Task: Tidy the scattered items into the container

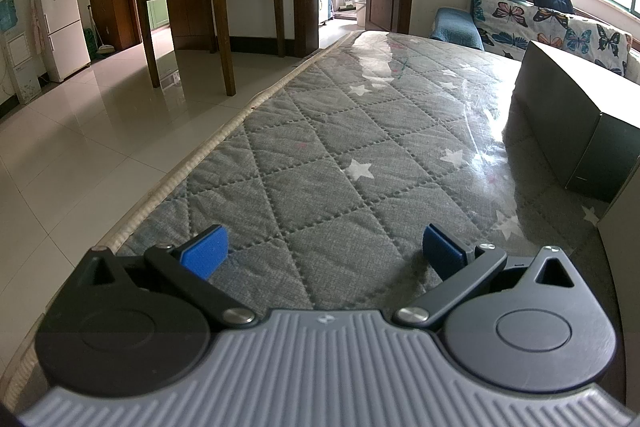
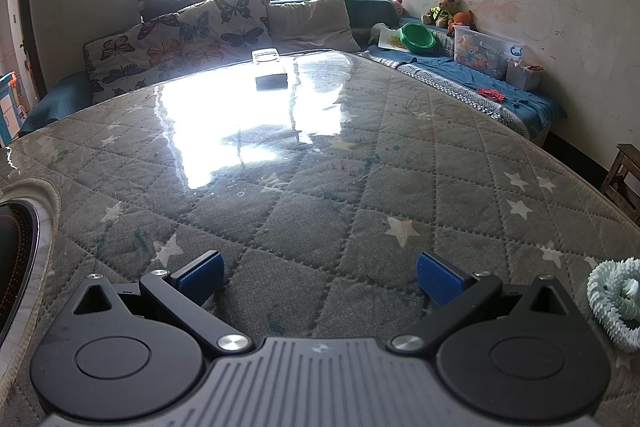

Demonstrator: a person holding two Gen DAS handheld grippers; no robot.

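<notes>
A dark box-shaped container (image 1: 576,123) stands on the quilted table at the right of the left wrist view, well ahead and to the right of my left gripper (image 1: 326,251), which is open and holds nothing. In the right wrist view my right gripper (image 2: 320,277) is open and empty, low over the table. A pale green spiky coiled toy (image 2: 616,301) lies on the cloth just right of its right finger. A small dark and white box (image 2: 270,71) rests at the table's far edge.
The grey star-patterned table cover (image 1: 320,155) lies under shiny clear plastic. A round dark inset (image 2: 16,251) sits at the table's left. A sofa with butterfly cushions (image 2: 180,35) runs behind. A wooden desk (image 1: 208,11) and tiled floor lie to the left.
</notes>
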